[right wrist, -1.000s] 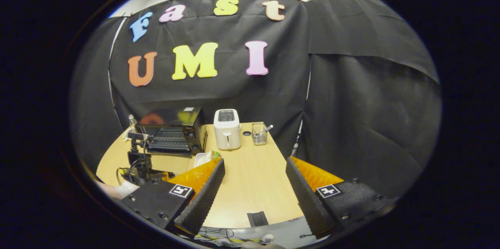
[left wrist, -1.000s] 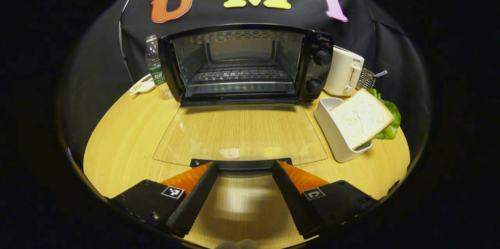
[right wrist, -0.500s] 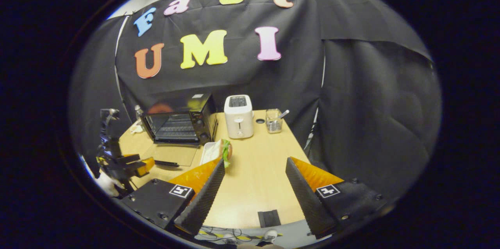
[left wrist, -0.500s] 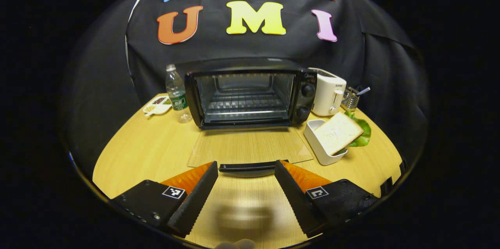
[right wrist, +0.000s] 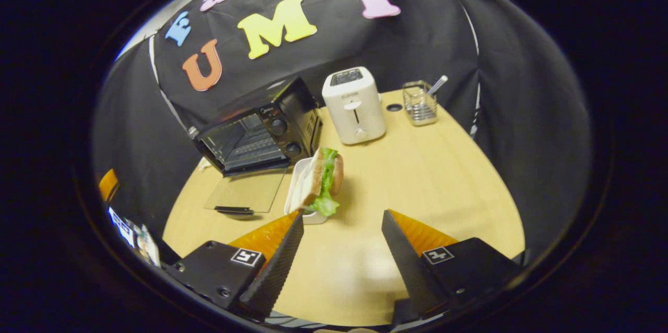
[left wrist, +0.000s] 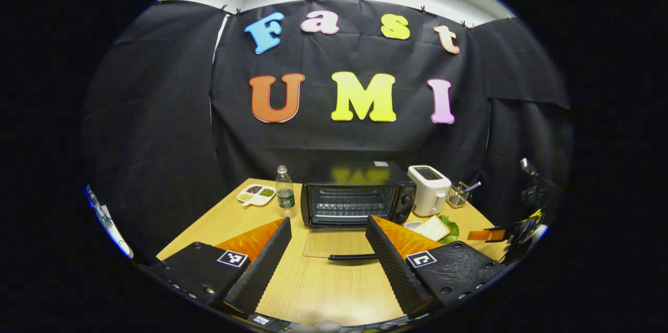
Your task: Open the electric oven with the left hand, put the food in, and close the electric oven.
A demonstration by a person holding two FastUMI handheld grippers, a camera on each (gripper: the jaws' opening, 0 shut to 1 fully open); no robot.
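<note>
The black electric oven (left wrist: pixel 350 200) (right wrist: pixel 255 129) stands at the back of the table with its glass door (left wrist: pixel 334 243) (right wrist: pixel 245 191) folded flat onto the tabletop. A sandwich (right wrist: pixel 323 179) (left wrist: pixel 434 227) of bread and lettuce leans upright in a white tray (right wrist: pixel 296 187) to the right of the door. My left gripper (left wrist: pixel 327 226) is open and empty, well back from the door handle (left wrist: pixel 352 257). My right gripper (right wrist: pixel 342 218) is open and empty, just in front of the sandwich. Far right in the left gripper view is the right gripper (left wrist: pixel 490 235).
A white toaster (right wrist: pixel 354 105) (left wrist: pixel 429 189) stands right of the oven, with a wire holder (right wrist: pixel 420 103) beyond it. A water bottle (left wrist: pixel 284 192) and a divided snack dish (left wrist: pixel 255 194) sit left of the oven. Bare wooden tabletop (right wrist: pixel 417 176) spreads to the right.
My left gripper has drawn back and up from the open oven door, still open. My right gripper has moved forward and down toward the sandwich.
</note>
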